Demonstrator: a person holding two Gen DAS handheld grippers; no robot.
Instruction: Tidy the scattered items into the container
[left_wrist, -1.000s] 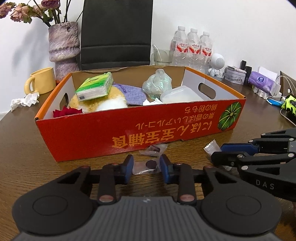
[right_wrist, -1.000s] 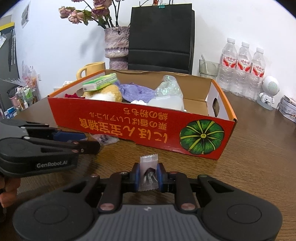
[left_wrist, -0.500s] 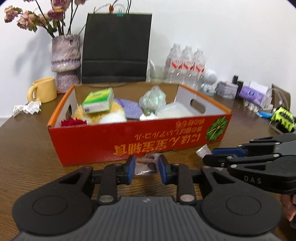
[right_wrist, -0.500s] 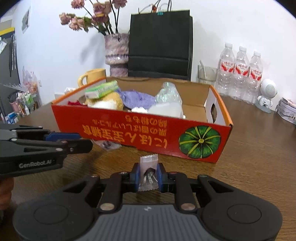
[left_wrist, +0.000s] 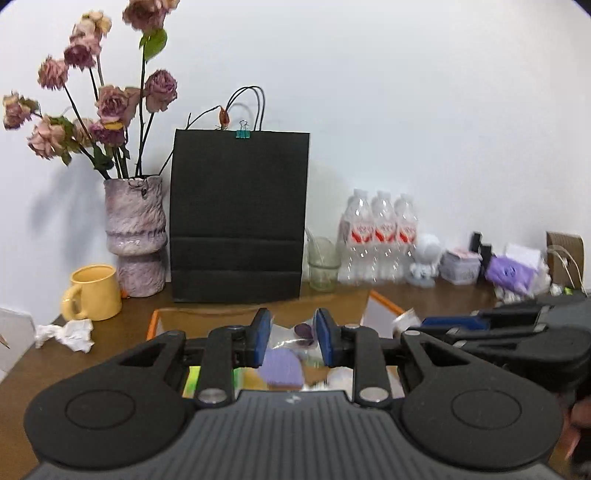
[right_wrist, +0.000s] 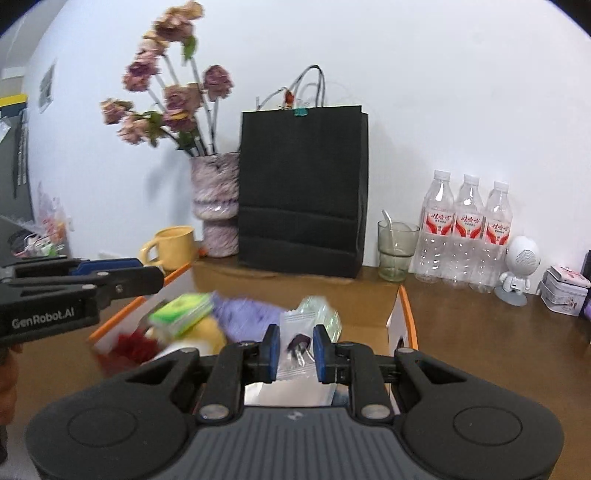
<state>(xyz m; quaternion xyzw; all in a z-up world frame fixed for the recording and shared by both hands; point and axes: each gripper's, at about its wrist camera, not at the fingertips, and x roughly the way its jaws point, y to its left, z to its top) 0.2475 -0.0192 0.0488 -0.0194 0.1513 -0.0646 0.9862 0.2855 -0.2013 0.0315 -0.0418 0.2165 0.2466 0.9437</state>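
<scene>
My left gripper (left_wrist: 290, 338) is shut on a clear snack packet (left_wrist: 301, 332) with a dark piece inside and holds it above the orange cardboard box (left_wrist: 380, 301). My right gripper (right_wrist: 295, 350) is shut on a white snack packet (right_wrist: 297, 345) with a dark piece inside, also above the box (right_wrist: 406, 314). The box holds a green tissue pack (right_wrist: 183, 310), a purple cloth (right_wrist: 247, 312), a yellow plush (right_wrist: 208, 332) and a crumpled clear bag (right_wrist: 325, 314). The left gripper shows from the side in the right wrist view (right_wrist: 147, 275).
Behind the box stand a black paper bag (left_wrist: 238, 218), a purple vase with dried roses (left_wrist: 135, 236), a yellow mug (left_wrist: 94, 291), a glass (right_wrist: 397, 245), three water bottles (right_wrist: 467, 232) and a small white robot figure (right_wrist: 517, 269). A crumpled tissue (left_wrist: 70, 332) lies at the left.
Both grippers have risen from the table in front of the box to above it, each carrying its packet. The box's red front wall has dropped out of view.
</scene>
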